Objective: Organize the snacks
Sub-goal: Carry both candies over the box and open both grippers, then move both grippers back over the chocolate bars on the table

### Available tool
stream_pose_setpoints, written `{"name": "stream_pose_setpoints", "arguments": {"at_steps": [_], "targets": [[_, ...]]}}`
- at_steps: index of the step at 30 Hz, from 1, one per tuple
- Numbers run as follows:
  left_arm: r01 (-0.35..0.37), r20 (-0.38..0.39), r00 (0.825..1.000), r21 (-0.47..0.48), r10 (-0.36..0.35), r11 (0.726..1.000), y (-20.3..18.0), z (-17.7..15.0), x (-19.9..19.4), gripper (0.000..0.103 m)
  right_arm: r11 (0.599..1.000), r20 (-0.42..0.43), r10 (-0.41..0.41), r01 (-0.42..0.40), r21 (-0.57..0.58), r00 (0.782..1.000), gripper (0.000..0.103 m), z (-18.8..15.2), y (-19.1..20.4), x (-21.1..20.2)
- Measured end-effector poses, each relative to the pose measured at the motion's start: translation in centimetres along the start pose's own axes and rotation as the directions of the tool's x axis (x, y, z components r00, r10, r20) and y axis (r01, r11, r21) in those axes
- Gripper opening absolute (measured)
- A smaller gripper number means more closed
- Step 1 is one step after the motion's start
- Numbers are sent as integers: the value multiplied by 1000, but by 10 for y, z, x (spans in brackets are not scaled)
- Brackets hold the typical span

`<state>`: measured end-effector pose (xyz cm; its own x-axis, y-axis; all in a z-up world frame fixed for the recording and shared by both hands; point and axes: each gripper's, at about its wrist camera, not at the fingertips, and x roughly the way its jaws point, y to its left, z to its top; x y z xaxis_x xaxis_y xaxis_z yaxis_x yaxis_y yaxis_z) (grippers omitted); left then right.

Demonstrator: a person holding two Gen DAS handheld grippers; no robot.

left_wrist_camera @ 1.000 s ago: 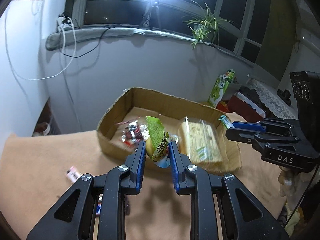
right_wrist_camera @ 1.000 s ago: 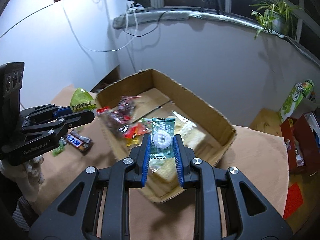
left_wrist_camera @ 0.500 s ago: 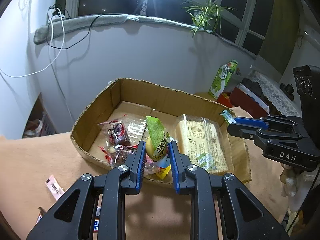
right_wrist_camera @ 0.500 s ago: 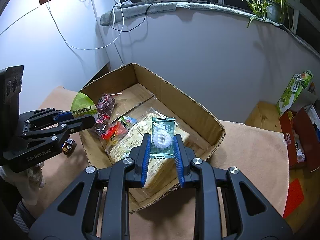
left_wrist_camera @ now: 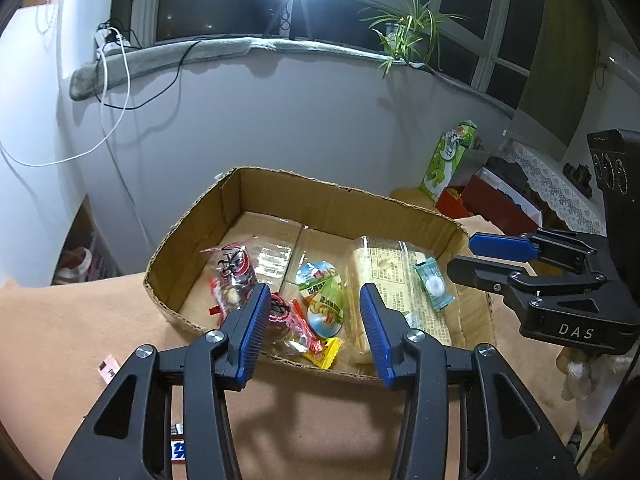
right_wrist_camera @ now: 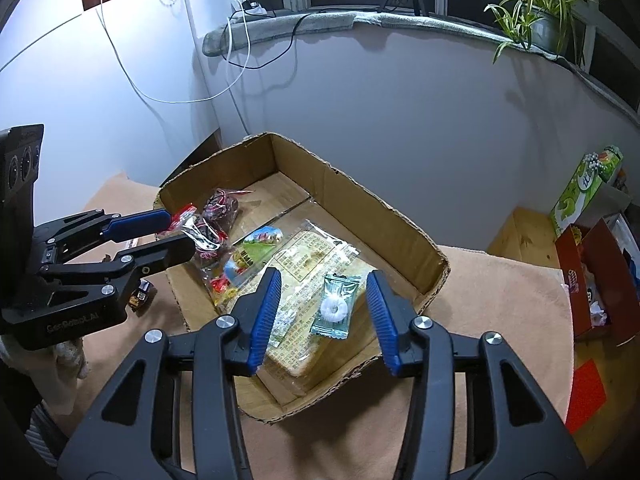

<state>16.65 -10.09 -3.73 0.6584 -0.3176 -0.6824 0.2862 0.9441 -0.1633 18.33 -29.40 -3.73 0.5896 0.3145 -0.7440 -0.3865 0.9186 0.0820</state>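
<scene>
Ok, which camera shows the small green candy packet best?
The right wrist view: the green candy packet lies face-up on the cracker pack, between the open right hand-held gripper. The left wrist view shows it smaller, off to the side.

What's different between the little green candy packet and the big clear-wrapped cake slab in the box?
The green candy packet is small and teal, showing one white ring; the cake slab is far larger, pale yellow, in clear printed wrap. The packet lies on top of the slab, which rests on the floor of the cardboard box. Both lie flat, untouched, below the open right gripper.
</scene>
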Motion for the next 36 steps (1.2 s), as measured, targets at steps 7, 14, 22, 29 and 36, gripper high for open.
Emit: {"name": "stream_pose_setpoints", "arguments": {"at_steps": [7, 14, 22, 29, 36], "targets": [[0, 11, 1000, -4, 0, 1000, 1, -1, -9, 45, 1000, 7, 3, -3, -12, 1000, 47, 0, 9, -8], [-2, 28, 1000, -11, 2, 1000, 4, -5, -27, 45, 1000, 22, 19, -19, -21, 1000, 47, -3, 20, -24], [-24, 59, 998, -39, 26, 999, 27, -20, -67, 45, 996, 34, 60, -58, -64, 998, 47, -9, 50, -41], [-73, 68, 994, -94, 80, 993, 66, -40, -99, 45, 987, 13, 123, -121, -107, 992, 47, -17, 86, -41], [-122, 46, 990, -159, 130, 980, 106, -65, -116, 45, 970, -29, 168, -170, -171, 985, 47, -22, 126, -29]]}}
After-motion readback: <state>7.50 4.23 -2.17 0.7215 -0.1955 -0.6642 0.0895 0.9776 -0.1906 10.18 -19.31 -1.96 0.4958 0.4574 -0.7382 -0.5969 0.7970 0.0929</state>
